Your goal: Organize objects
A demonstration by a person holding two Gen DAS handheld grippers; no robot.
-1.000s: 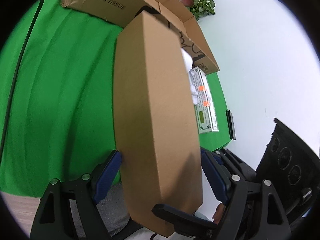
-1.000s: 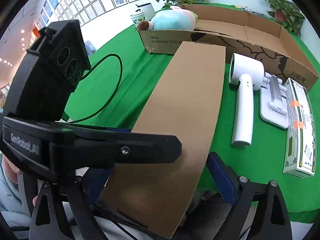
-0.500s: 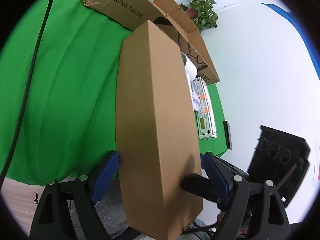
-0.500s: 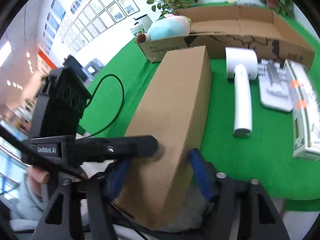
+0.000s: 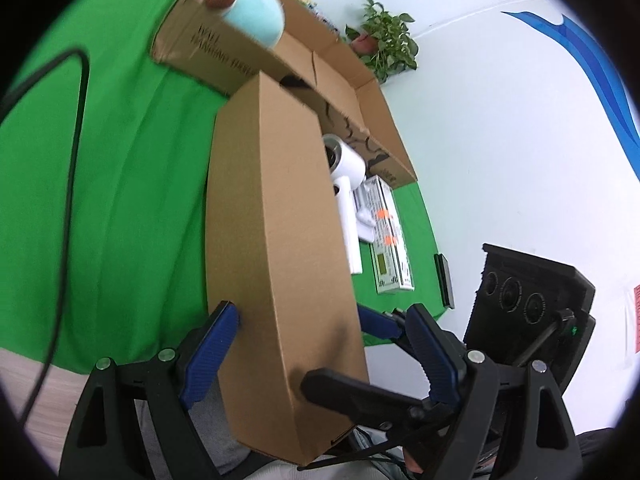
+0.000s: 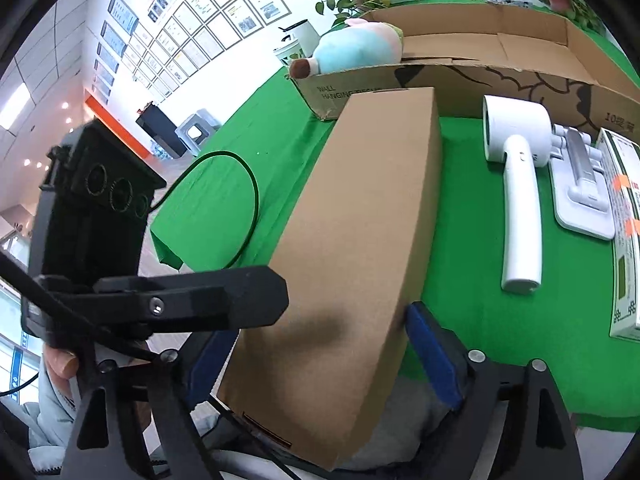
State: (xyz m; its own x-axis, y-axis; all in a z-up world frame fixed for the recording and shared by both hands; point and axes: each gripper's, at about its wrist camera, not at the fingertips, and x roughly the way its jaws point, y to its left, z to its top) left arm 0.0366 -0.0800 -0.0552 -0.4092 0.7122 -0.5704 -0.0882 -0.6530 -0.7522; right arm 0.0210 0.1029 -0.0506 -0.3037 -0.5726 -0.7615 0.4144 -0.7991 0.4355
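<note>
Cardboard, long and brown, forms the closed box (image 5: 276, 240) that both grippers flank at its near end, beyond the edge of the green-covered bench (image 6: 472, 248). The left gripper (image 5: 316, 356) has its blue pads (image 5: 208, 348) on either side of the box; whether they press it I cannot tell. The right gripper (image 6: 316, 364) has just been opening, with the box between its jaws, and its right pad (image 6: 434, 352) touches the box edge. Further on the bench lie a white handheld appliance (image 6: 518, 184), a white printed carton (image 5: 390, 240) and a large open cardboard box (image 6: 500, 56) with a pale blue plush toy (image 6: 356, 52).
</note>
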